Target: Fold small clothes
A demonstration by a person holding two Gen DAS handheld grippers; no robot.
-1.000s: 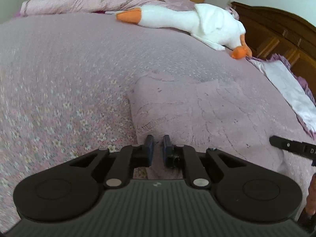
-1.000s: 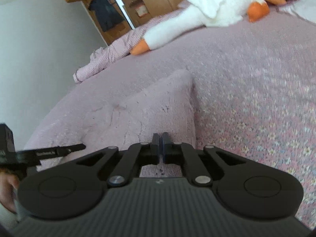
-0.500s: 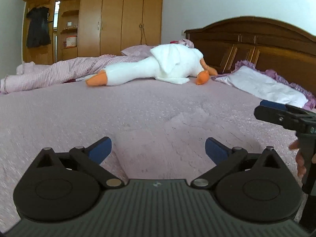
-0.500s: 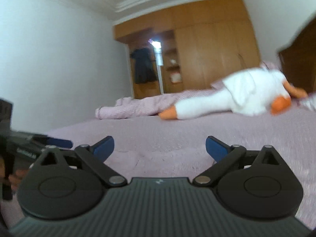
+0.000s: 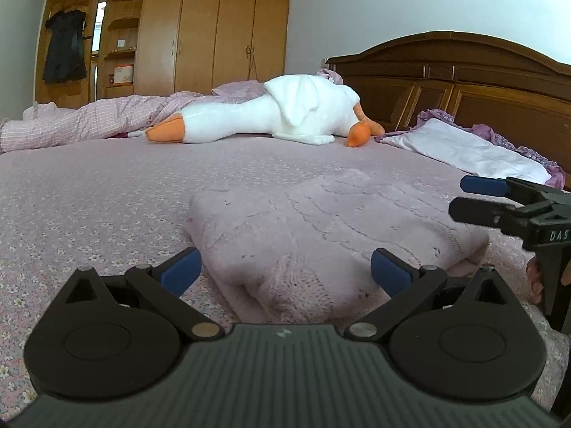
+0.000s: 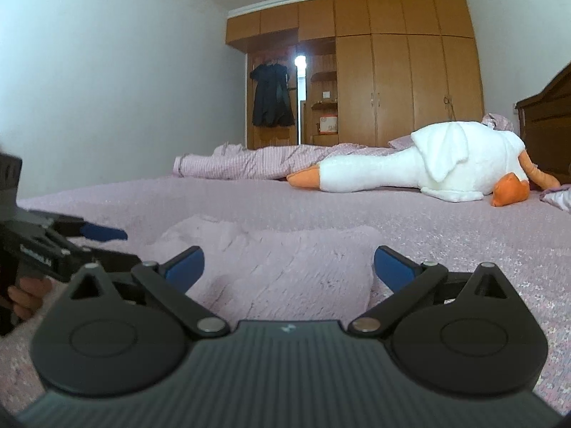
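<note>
**Folded knit, both claws free**

The pink knit (image 5: 321, 235) lies folded on the bed (image 5: 89, 196), in front of the goose (image 5: 278, 117). Left gripper (image 5: 283, 273) and right gripper (image 6: 287, 267) are spread wide, holding nothing. It looks soft, light, floppy — best pinched at a thick folded edge.

The folded knit garment (image 5: 321, 221) is pale pink with a faint cable pattern. The bedspread (image 5: 89, 196) beneath it is mauve-pink, strewn with small white flowers. The plush goose (image 5: 278, 117) is white with an orange beak and orange feet. The rumpled quilt (image 5: 89, 121) is pink-and-white check. The pillow (image 5: 460, 149) is pale lilac with a purple frill. The headboard (image 5: 464, 82) is dark brown wood; the wardrobe (image 5: 214, 32) is honey-coloured wood. A black garment (image 5: 64, 50) hangs there. Both grippers are black, their fingers (image 5: 178, 271) tipped with blue pads (image 6: 392, 264). The walls are white.
</note>
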